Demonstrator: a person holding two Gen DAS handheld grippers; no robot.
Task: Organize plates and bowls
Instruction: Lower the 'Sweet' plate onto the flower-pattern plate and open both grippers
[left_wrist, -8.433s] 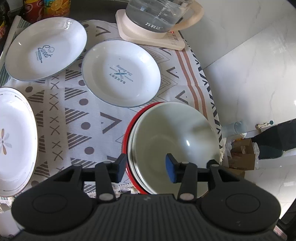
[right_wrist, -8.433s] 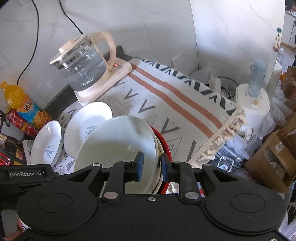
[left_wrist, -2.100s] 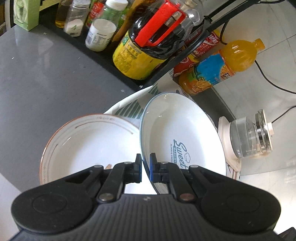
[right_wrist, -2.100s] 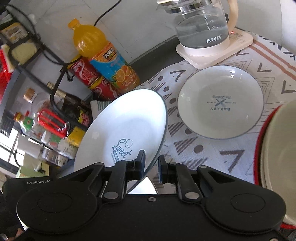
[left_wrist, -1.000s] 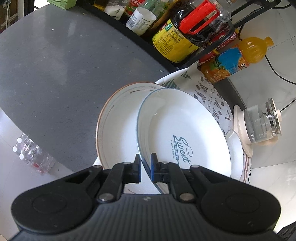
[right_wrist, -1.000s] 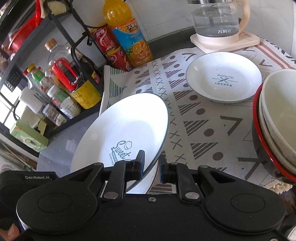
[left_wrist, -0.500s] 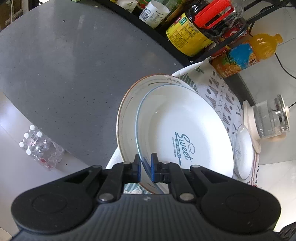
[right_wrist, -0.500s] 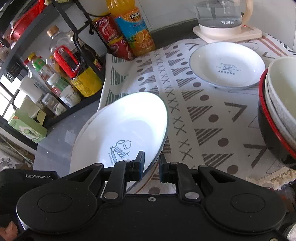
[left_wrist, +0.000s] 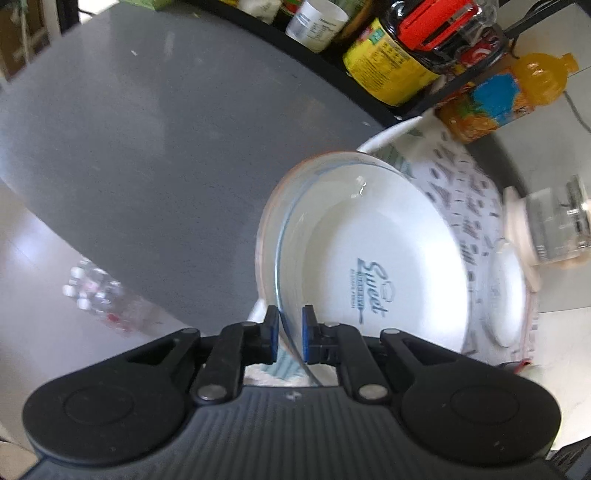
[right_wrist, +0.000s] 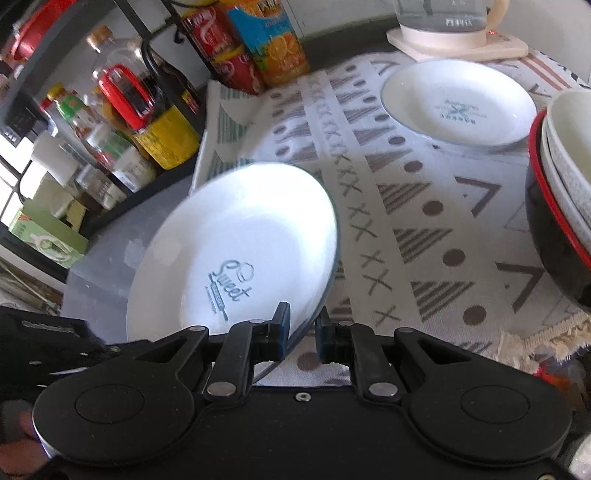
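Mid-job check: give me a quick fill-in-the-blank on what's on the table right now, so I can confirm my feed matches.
The tilted plate nearest the cameras bears the printed word ___.
The white bowls are nested in a black bowl with a ___ rim.
The bottle beside the red cans holds a drink coloured ___.

Missing words: Sweet; red; orange.
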